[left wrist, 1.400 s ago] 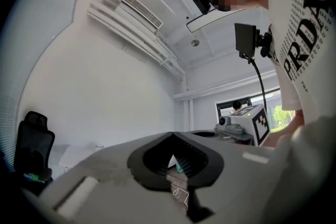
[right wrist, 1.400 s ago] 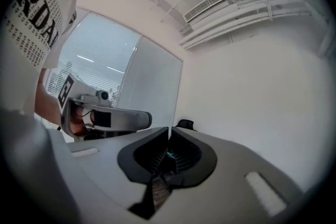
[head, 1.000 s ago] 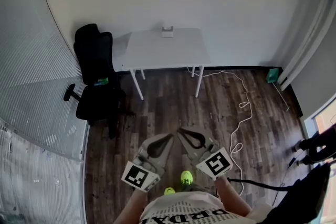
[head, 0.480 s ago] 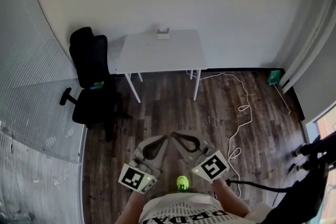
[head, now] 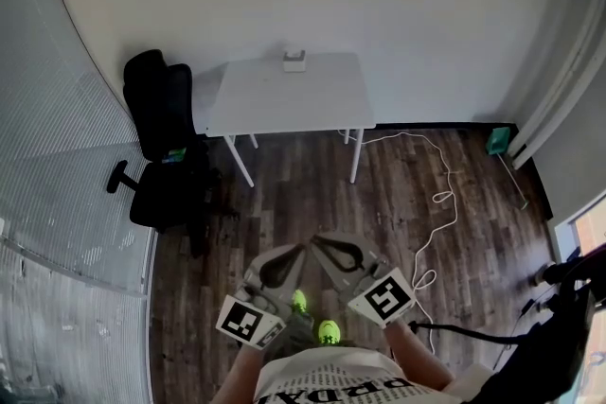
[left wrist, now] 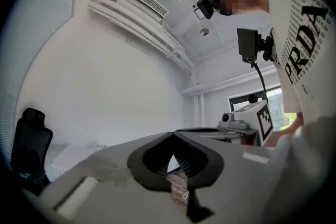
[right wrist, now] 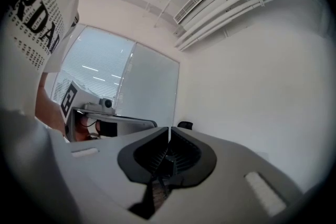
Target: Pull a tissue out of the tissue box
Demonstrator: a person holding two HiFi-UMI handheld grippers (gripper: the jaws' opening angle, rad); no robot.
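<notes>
The small white tissue box stands at the back edge of a white table against the far wall, well away from both grippers. In the head view my left gripper and right gripper are held side by side low in front of the person's body, tips nearly touching, over the wood floor. The left gripper has its jaws closed tip to tip with nothing between them. The right gripper is likewise shut and empty. Each gripper view shows the other gripper's marker cube beside it.
A black office chair stands left of the table beside a glass partition with blinds. A white cable trails over the dark wood floor to the right. A green item sits by the right wall, with dark equipment at lower right.
The person has stepped forward: a green shoe now shows ahead of the other. The chair and table have shifted slightly in the view. Both grippers stay shut and together.
</notes>
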